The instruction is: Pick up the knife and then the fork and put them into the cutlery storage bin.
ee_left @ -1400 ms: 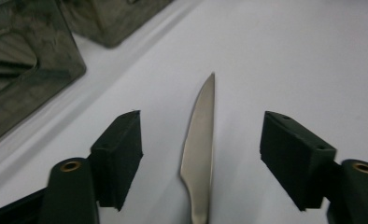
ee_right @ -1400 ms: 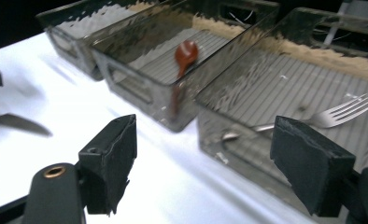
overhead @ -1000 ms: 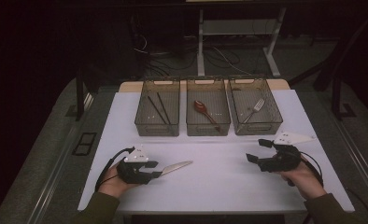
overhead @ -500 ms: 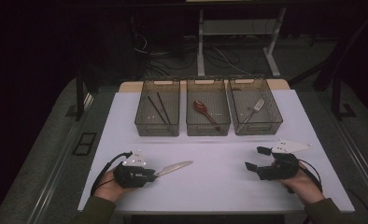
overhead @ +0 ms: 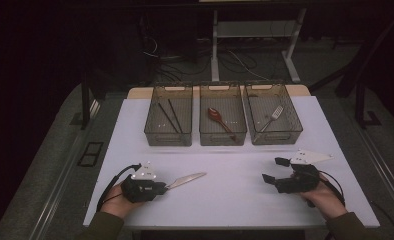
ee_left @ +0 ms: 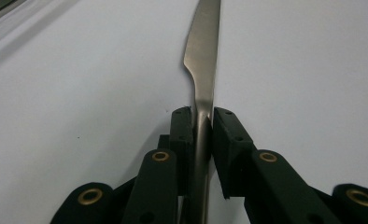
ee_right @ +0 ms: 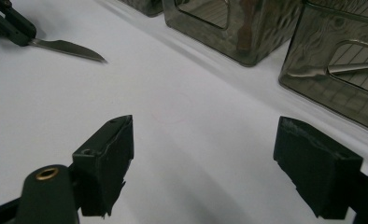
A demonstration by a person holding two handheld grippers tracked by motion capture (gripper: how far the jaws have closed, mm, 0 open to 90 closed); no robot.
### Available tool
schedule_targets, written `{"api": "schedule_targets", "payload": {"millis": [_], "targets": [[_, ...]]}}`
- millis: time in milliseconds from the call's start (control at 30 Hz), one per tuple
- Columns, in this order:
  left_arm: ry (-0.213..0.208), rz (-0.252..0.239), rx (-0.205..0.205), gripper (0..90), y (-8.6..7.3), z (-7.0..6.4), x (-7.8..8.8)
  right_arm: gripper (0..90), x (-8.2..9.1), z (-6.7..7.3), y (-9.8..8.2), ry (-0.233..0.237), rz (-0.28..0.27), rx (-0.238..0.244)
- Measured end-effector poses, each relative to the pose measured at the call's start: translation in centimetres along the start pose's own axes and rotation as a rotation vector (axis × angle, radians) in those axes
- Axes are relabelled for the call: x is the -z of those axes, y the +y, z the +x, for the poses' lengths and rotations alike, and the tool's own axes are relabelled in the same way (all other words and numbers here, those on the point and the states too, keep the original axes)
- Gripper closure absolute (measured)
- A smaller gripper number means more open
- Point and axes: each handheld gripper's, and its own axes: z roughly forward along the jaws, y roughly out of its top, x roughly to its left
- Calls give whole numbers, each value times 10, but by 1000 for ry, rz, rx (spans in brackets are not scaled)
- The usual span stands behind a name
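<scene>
L gripper [ee_left: 201, 122] just closed, clamped on knife [ee_left: 201, 56] handle (blade sticks out ahead); R gripper [ee_right: 203, 163] gapes.

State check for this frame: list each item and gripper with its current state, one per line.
left gripper: jaws have just been closing, now shut on the knife handle
knife: flat on the table, blade pointing right
right gripper: open, nothing between its jaws
left bin: holds chopsticks
middle bin: holds spoon
right bin: holds fork
</scene>
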Motion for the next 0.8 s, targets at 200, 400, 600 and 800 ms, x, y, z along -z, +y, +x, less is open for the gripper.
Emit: {"api": "schedule_targets", "payload": {"millis": [200, 400, 600, 800], "targets": [[0, 20, 30, 795, 3, 0, -1, 194, 0, 1, 0, 2, 2, 0], [5, 25, 25, 796, 5, 0, 0, 194, -1, 1, 1, 6, -1, 1], [-7, -22, 52, 795, 11, 0, -1, 194, 0, 0, 1, 7, -9, -7], [-18, -144, 81, 794, 27, -1, 4, 195, 1, 0, 2, 9, -24, -17]]}}
